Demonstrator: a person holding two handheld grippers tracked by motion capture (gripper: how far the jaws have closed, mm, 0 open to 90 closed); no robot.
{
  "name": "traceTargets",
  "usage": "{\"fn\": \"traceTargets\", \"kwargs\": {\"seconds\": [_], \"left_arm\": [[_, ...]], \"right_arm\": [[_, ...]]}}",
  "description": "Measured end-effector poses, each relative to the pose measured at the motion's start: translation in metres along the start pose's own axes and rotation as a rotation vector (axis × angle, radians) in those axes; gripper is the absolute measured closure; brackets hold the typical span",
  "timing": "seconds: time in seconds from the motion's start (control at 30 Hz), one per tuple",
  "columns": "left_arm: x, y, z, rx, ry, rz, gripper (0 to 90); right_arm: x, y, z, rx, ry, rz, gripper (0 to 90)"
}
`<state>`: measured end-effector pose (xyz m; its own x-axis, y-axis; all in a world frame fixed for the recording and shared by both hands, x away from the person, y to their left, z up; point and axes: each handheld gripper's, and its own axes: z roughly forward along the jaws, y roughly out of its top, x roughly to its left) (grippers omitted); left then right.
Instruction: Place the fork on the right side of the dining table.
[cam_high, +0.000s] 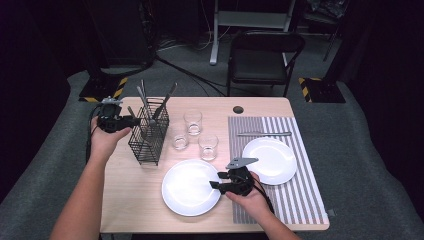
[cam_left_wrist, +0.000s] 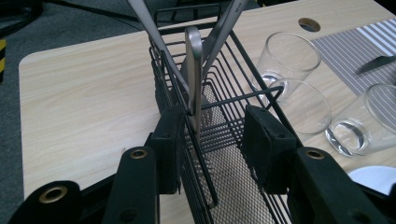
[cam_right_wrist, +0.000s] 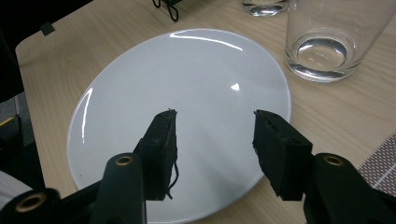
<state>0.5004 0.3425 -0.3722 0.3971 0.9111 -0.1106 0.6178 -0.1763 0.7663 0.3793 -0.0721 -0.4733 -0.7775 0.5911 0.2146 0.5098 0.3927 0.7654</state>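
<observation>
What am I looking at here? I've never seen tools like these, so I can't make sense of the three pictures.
A person at a wooden table holds a hand tool with two black jaws in each hand. One camera looks down from above; the other two ride on the tools. The left gripper has its jaws on either side of a piece of cutlery in a wire cutlery basket, not pressing it. The right gripper hovers open over a white plate. Three glasses, a second plate and a knife on a striped placemat also lie there.

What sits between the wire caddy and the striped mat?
Three clear glasses stand on the bare wood between the wire caddy and the striped mat, one farther back and two nearer. The high view shows this best.
</observation>
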Motion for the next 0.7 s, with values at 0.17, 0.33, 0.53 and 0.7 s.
{"fn": "traceTargets", "kwargs": {"seconds": [0.17,0.33,0.53,0.7], "left_arm": [[0.001,0.001,0.004,-0.004,0.010,-0.009,59.0],[0.004,0.001,0.008,-0.002,0.023,-0.013,60.6],[0.005,0.001,0.012,-0.014,0.028,-0.012,63.8],[0.004,0.001,0.017,-0.010,0.034,-0.011,65.7]], "right_arm": [[0.000,0.000,0.000,-0.002,-0.001,-0.001,49.1],[0.000,0.000,-0.001,-0.003,0.000,0.001,49.1],[-0.001,0.000,-0.001,-0.001,-0.002,0.010,49.1],[-0.001,-0.001,-0.001,-0.002,-0.001,0.011,49.1]]}}
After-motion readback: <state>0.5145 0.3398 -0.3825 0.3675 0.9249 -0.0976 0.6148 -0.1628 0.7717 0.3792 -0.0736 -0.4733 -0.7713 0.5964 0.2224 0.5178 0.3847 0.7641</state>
